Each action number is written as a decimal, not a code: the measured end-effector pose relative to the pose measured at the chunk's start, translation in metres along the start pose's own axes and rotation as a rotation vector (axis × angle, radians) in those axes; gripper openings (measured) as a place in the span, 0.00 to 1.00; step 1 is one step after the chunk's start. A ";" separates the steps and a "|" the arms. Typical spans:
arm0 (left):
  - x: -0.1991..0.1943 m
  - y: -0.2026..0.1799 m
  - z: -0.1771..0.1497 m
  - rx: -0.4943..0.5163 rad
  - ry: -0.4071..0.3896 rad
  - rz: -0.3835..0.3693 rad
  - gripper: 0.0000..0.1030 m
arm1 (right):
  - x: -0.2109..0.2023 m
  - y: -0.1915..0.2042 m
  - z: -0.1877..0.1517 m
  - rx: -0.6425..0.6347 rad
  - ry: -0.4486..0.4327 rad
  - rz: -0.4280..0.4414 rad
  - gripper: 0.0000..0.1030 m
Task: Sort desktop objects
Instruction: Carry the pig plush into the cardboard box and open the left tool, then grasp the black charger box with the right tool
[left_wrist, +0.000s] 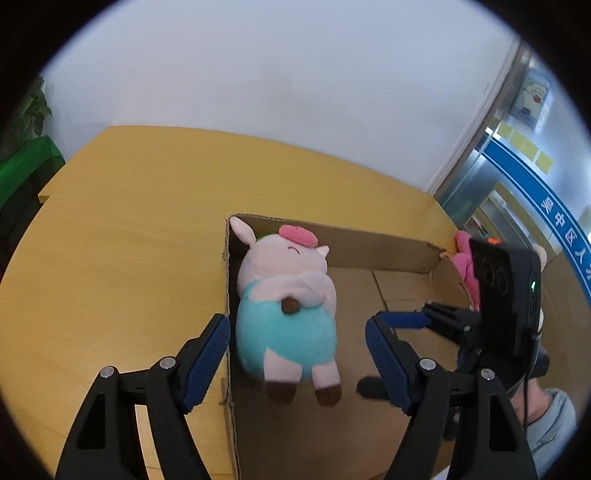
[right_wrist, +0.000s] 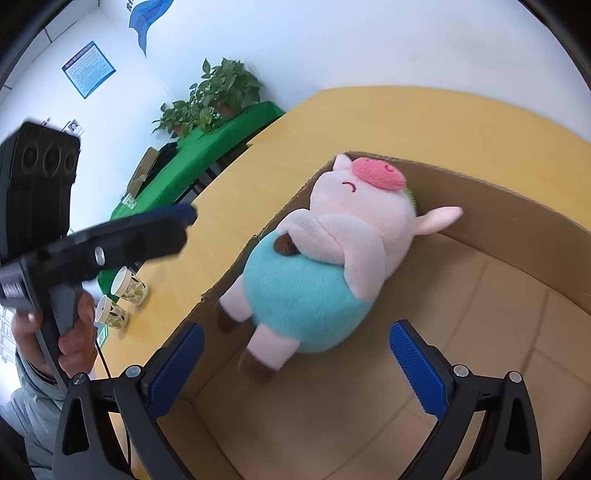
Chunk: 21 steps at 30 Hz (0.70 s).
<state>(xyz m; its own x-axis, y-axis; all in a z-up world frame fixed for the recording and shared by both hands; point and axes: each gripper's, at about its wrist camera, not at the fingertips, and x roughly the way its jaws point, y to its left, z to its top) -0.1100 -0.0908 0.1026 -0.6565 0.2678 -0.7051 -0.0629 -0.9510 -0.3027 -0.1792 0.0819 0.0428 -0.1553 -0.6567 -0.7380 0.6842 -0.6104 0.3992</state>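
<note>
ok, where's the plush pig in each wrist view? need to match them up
Left wrist: plush pig centre frame, lying in the cardboard box against its left wall, head away from the camera, feet toward it.
Right wrist: plush pig centre frame, in the box's far-left corner, head upper right, feet lower left.
Shared landmark: the box corner by the pig's head, on the yellow table.

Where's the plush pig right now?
The plush pig lies on its back inside the cardboard box, head in the far corner, against the box's left wall; both open grippers hover above it.
</note>
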 end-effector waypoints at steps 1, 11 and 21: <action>-0.003 -0.004 -0.009 0.024 0.003 -0.001 0.74 | -0.016 0.004 -0.010 0.004 -0.020 -0.059 0.99; -0.027 -0.032 -0.114 0.134 -0.013 0.015 0.74 | -0.149 0.033 -0.135 0.020 -0.218 -0.489 1.00; 0.003 -0.026 -0.136 0.128 0.052 0.105 0.74 | -0.129 -0.025 -0.208 0.253 -0.165 -0.480 1.00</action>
<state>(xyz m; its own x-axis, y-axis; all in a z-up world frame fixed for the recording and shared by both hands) -0.0081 -0.0445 0.0205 -0.6249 0.1701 -0.7620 -0.0928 -0.9852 -0.1438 -0.0280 0.2742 0.0143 -0.5302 -0.3271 -0.7822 0.3205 -0.9315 0.1723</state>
